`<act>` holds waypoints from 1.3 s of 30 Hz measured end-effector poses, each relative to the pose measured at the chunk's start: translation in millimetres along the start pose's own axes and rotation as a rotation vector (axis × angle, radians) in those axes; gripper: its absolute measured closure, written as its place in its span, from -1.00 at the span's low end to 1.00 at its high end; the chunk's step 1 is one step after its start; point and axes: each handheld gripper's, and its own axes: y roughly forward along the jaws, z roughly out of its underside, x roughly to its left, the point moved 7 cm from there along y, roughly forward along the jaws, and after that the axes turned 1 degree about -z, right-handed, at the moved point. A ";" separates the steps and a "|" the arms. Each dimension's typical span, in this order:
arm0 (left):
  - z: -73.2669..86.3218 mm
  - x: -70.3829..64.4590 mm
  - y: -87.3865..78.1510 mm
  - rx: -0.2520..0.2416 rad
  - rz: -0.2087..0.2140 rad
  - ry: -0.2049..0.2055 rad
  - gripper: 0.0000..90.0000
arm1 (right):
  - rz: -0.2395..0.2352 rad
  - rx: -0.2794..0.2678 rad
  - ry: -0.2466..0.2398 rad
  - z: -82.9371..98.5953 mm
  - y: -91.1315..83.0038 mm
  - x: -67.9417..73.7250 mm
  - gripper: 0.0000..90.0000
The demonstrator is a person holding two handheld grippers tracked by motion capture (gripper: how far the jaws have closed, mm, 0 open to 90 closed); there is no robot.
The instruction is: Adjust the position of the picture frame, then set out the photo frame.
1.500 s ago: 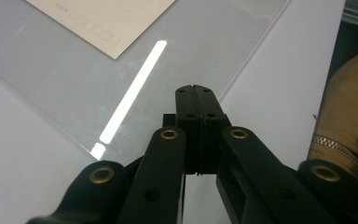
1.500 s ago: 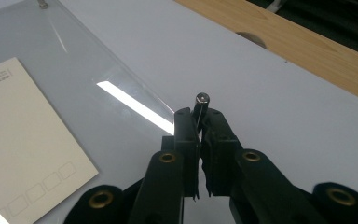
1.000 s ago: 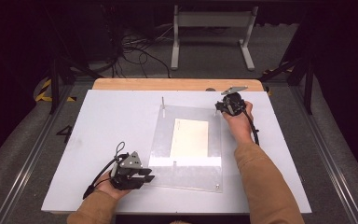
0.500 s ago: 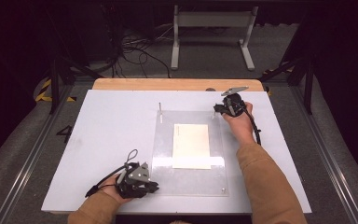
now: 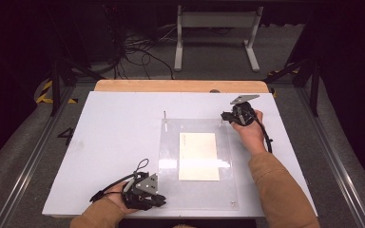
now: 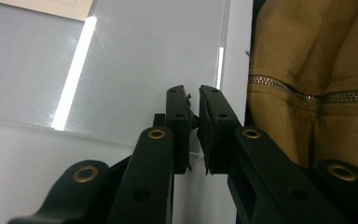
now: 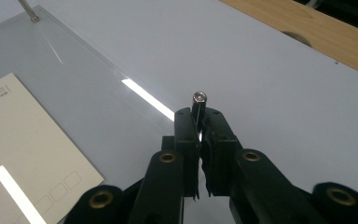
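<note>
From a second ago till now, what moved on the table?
The clear sheet with the card under it slid toward the person, and the left gripper at its near-left corner drew back with it. The right gripper stayed at the far-right corner, shut on the pin there. The pin at the far-left corner stays upright. The table did not move.

1. The table [image 5: 114, 142] is plain white, with a light wooden strip [image 5: 180, 86] along its far edge.
2. The sheet [image 5: 197, 190] is clear, with bright white streaks of reflected light.
3. The card [image 5: 198, 156] is cream, printed with faint small boxes.
4. Both the left gripper [image 6: 193, 100] and the right gripper [image 7: 199, 114] are black with brass-coloured rivets.
5. The pin [image 7: 199, 98] is silver.
6. The sleeve [image 5: 278, 187] is tan; the zip [image 6: 307, 91] is silver.
</note>
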 end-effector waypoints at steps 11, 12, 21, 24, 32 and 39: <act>-3.9 16.8 -23.9 -0.199 -0.015 -0.094 0.45 | 0.014 -0.125 0.003 -6.8 -25.0 6.3 0.48; -3.8 20.9 -26.4 -0.228 -0.039 -0.112 0.37 | 0.011 -0.130 0.006 -6.9 -26.6 6.2 0.45; 8.9 61.4 -45.8 -0.322 -0.336 -0.253 -0.04 | 0.008 -0.156 0.020 -5.5 -35.3 1.1 0.33; 13.9 72.1 -50.4 -0.361 -0.384 -0.302 -0.10 | 0.026 -0.161 0.011 -5.9 -34.2 -0.7 0.34; 28.0 86.1 -56.1 -0.423 -0.409 -0.393 -0.16 | 0.031 -0.158 -0.006 -6.5 -18.9 -2.6 0.46; 27.9 85.8 -55.2 -0.426 -0.408 -0.389 -0.16 | 0.028 -0.108 -0.039 -9.0 -2.2 2.0 0.54</act>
